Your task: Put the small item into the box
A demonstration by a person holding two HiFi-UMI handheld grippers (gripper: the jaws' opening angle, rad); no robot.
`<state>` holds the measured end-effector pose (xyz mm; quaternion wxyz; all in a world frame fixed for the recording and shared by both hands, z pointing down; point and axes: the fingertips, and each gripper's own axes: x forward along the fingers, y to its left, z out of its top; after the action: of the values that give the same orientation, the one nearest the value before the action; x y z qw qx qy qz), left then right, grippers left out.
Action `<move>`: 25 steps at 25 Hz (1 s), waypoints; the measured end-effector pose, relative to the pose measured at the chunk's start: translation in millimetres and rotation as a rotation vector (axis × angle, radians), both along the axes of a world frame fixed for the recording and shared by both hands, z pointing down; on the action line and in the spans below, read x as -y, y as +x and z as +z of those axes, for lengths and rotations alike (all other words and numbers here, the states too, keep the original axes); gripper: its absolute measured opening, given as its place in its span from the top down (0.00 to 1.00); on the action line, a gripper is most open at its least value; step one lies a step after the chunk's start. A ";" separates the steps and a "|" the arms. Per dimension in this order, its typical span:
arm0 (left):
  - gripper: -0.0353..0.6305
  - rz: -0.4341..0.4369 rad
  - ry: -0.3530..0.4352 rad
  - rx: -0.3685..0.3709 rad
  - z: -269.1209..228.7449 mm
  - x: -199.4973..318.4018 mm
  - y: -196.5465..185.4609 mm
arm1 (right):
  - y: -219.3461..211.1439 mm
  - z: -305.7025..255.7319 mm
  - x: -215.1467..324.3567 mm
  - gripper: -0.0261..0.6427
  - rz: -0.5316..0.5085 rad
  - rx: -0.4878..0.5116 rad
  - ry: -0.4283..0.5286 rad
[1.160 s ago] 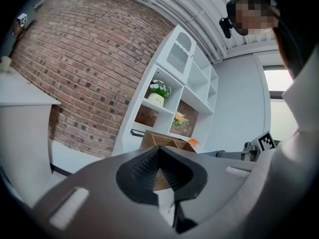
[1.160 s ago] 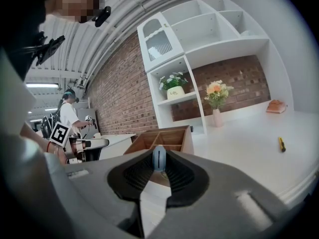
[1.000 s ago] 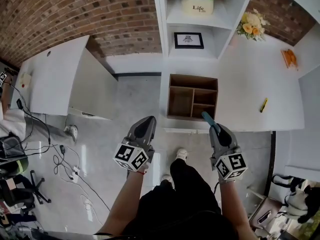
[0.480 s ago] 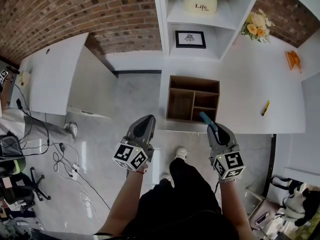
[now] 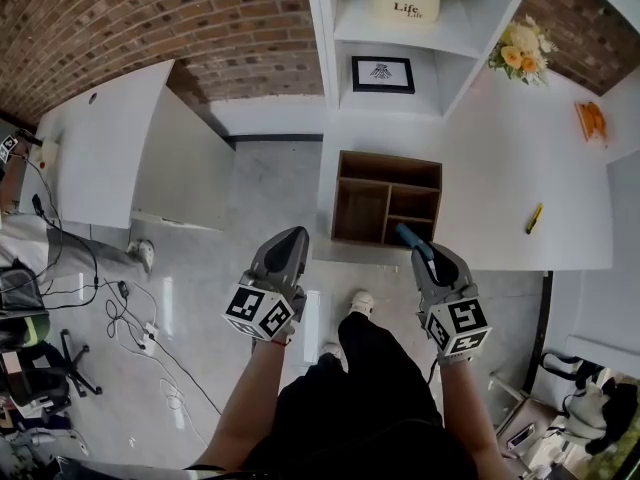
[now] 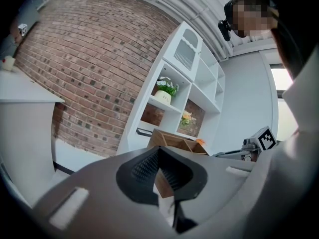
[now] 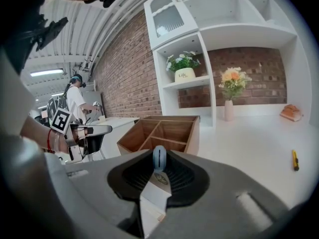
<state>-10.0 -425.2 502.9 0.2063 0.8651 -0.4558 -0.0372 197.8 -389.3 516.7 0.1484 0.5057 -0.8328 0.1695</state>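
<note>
The right gripper (image 5: pixel 424 256) is clamped on a small blue item (image 5: pixel 408 236). In the right gripper view its jaws press on both sides of the item's rounded blue end (image 7: pixel 159 158), which stands up between them. The left gripper (image 5: pixel 292 240) holds nothing, and the left gripper view shows its jaws brought together at the tips (image 6: pixel 158 152). Both grippers are held out in front of the person, the left at 9 o'clock of the right and well apart from it. The wooden box (image 5: pixel 386 198), open and divided into compartments, sits near the edge of a white tabletop (image 5: pixel 490 183). It lies at 12 o'clock of the right gripper. In the head view the blue item shows against the box's near rim, at 5 o'clock of the box's middle, and is not inside any compartment. A small yellow tool (image 5: pixel 534 218) lies on the tabletop at 3 o'clock of the box, well apart from it. A vase of flowers (image 5: pixel 519 46) stands at 1 o'clock. A framed picture (image 5: pixel 380 74) rests on the white shelf unit (image 5: pixel 326 38) at 12 o'clock.
</note>
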 end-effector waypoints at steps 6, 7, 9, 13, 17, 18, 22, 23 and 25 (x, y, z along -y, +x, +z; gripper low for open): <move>0.94 0.000 -0.006 -0.003 1.1 0.6 -2.2 | -4.8 3.3 5.4 0.86 -0.002 0.002 -0.051; 0.94 0.000 -0.005 -0.004 0.6 0.4 -2.3 | -5.2 4.0 6.3 0.86 -0.002 -0.003 -0.065; 0.94 0.000 -0.004 -0.005 0.1 0.5 -2.5 | -6.3 5.6 8.5 0.86 -0.003 -0.017 -0.088; 0.94 0.001 -0.006 -0.010 0.7 1.6 -2.2 | -8.6 10.0 11.9 0.86 0.001 -0.025 -0.128; 0.94 0.004 -0.004 -0.008 0.5 2.3 -1.0 | -10.5 12.6 14.6 0.86 0.003 -0.030 -0.161; 0.94 0.004 -0.004 -0.009 0.3 2.4 -1.1 | -11.2 12.8 15.0 0.86 0.002 -0.034 -0.168; 0.94 0.001 -0.002 -0.010 -0.2 3.1 -2.2 | -14.1 15.4 16.7 0.86 0.001 -0.066 -0.204; 0.94 0.000 -0.002 -0.010 -0.4 3.1 -2.1 | -14.6 16.5 17.0 0.86 -0.001 -0.079 -0.214; 0.94 -0.002 -0.002 -0.011 -0.7 2.7 -1.9 | -16.5 18.4 18.0 0.86 -0.007 -0.097 -0.232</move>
<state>-11.8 -428.0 502.2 0.2096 0.8642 -0.4554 -0.0416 181.3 -407.3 535.0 0.2468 0.4897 -0.8013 0.2392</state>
